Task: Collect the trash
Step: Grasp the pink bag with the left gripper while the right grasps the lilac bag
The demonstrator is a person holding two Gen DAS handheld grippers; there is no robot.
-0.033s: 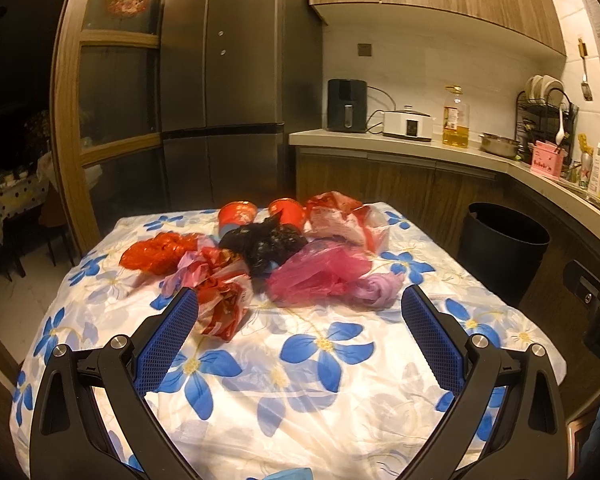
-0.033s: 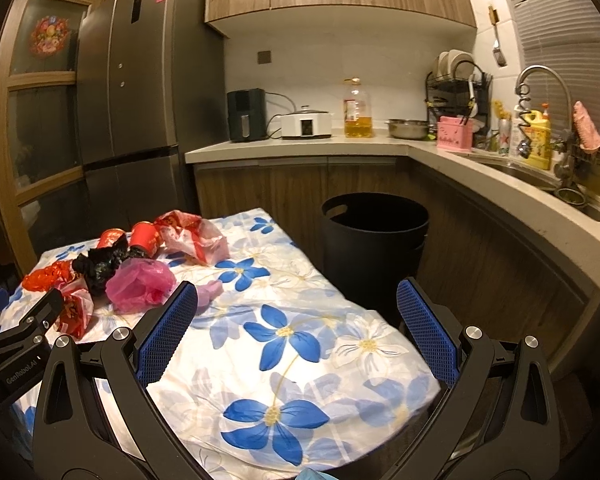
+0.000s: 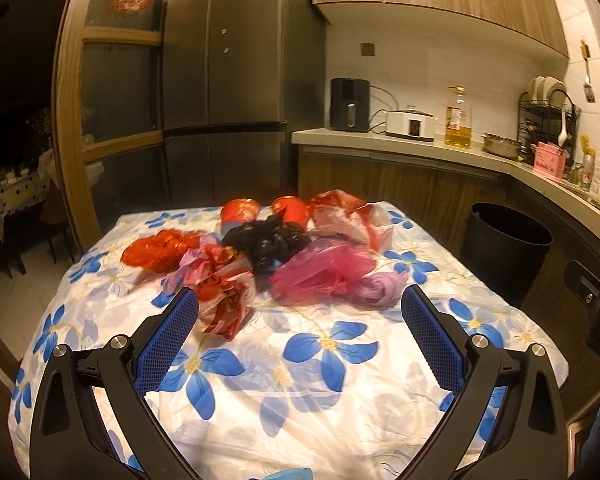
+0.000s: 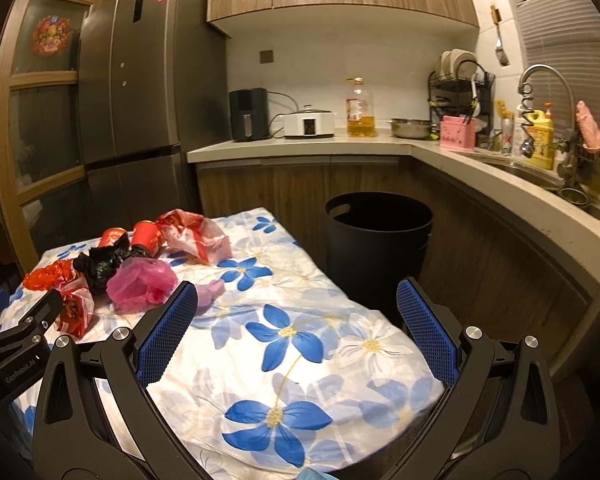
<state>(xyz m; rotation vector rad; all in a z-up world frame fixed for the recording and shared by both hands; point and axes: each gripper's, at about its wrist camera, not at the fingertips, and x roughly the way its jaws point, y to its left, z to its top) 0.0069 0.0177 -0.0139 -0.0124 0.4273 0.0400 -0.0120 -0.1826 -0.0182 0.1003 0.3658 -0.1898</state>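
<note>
A heap of trash lies at the far half of the flower-print table (image 3: 300,384): a black bag (image 3: 266,242), a pink bag (image 3: 320,272), a lilac bag (image 3: 382,286), a crumpled red bag (image 3: 160,250), red-and-white bags (image 3: 224,300), and two red cups (image 3: 238,212). My left gripper (image 3: 299,298) hovers open just short of the heap, holding nothing. In the right wrist view, my right gripper (image 4: 297,291) is open over the table's right half, with the pink bag (image 4: 142,284) to its left. A black bin (image 4: 378,240) stands on the floor beyond the table's right edge.
A fridge (image 3: 224,100) stands behind the table. The L-shaped counter (image 4: 480,168) carries an air fryer, a cooker, an oil bottle (image 4: 360,108), a dish rack and a sink with a faucet (image 4: 540,80). A narrow gap with the bin separates table and cabinets.
</note>
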